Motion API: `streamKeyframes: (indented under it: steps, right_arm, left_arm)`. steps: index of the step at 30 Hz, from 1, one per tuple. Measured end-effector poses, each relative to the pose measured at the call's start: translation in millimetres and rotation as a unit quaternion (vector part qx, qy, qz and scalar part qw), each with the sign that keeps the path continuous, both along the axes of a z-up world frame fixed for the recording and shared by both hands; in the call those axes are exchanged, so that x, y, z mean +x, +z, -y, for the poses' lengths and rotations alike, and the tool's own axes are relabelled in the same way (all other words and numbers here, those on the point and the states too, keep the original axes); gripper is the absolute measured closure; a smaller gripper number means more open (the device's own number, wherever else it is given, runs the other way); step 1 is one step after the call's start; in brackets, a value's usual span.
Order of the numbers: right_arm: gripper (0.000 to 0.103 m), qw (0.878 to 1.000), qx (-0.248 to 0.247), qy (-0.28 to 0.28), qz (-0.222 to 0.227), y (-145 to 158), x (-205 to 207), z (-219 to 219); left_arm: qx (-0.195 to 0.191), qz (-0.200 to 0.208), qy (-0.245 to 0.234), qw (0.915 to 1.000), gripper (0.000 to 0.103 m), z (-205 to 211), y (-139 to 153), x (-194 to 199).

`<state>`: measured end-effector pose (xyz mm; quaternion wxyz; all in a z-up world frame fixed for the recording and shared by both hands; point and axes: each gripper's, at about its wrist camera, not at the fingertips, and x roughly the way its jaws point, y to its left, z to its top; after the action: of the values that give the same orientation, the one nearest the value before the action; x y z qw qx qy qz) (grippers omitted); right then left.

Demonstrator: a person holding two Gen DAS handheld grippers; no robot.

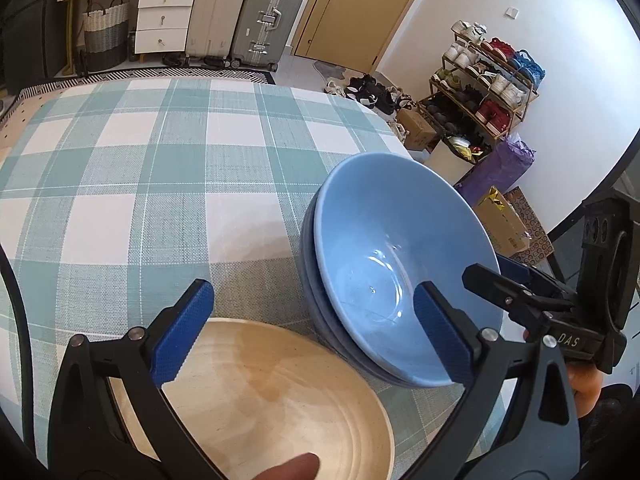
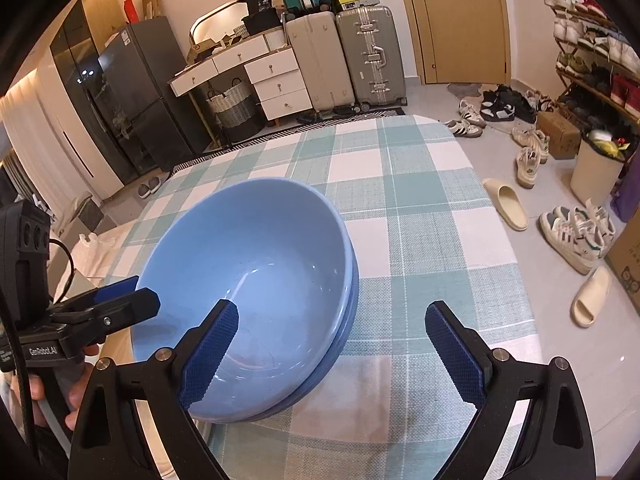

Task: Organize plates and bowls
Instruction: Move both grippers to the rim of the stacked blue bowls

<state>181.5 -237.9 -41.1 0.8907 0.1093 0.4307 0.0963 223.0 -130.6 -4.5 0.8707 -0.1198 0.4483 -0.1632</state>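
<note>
A stack of light blue bowls [image 1: 396,264] sits on the checked tablecloth [image 1: 160,184], right of a pale wooden plate [image 1: 272,408]. My left gripper [image 1: 316,332] is open, above the plate's far edge, its right finger over the bowl rim. My right gripper [image 1: 520,288] shows at the bowls' right side. In the right wrist view the bowls [image 2: 256,288] lie ahead to the left, and my right gripper [image 2: 332,348] is open, its left finger [image 2: 212,352] over the top bowl. The left gripper [image 2: 116,300] shows at the left edge.
The table edge [image 1: 392,128] curves away at the right. Beyond it are a shoe rack [image 1: 484,80], boxes and loose shoes on the floor [image 2: 532,160]. Suitcases [image 2: 348,56], a white drawer unit [image 2: 276,80] and a door stand at the back.
</note>
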Motion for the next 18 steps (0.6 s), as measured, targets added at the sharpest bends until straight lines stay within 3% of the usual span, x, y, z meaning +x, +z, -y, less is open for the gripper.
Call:
streamKeyframes:
  steps: [4,6,10,15,18]
  right_arm:
    - [0.017,1.000,0.018,0.005,-0.008,-5.1,2.4,1.7]
    - [0.022,1.000,0.013,0.008,-0.010,-6.2,2.2,-0.4]
    - [0.033,1.000,0.013,0.012,-0.009,-7.1,2.2,-1.4]
    - [0.050,1.000,0.007,0.016,-0.007,-5.5,1.3,-3.4]
    - [0.059,1.000,0.001,0.019,-0.009,-6.0,1.2,-5.6]
  left_arm:
    - [-0.004,-0.011,-0.003,0.9999,0.015,2.3,-5.9,4.6]
    - [0.000,-0.011,-0.010,0.9999,0.028,6.2,-7.6,5.3]
    - [-0.003,-0.013,-0.022,0.9997,0.036,11.9,-10.4,6.4]
    - [0.001,-0.019,-0.030,0.9994,0.058,16.6,-11.5,6.9]
    - [-0.003,-0.023,-0.033,0.9992,0.066,17.5,-12.3,6.9]
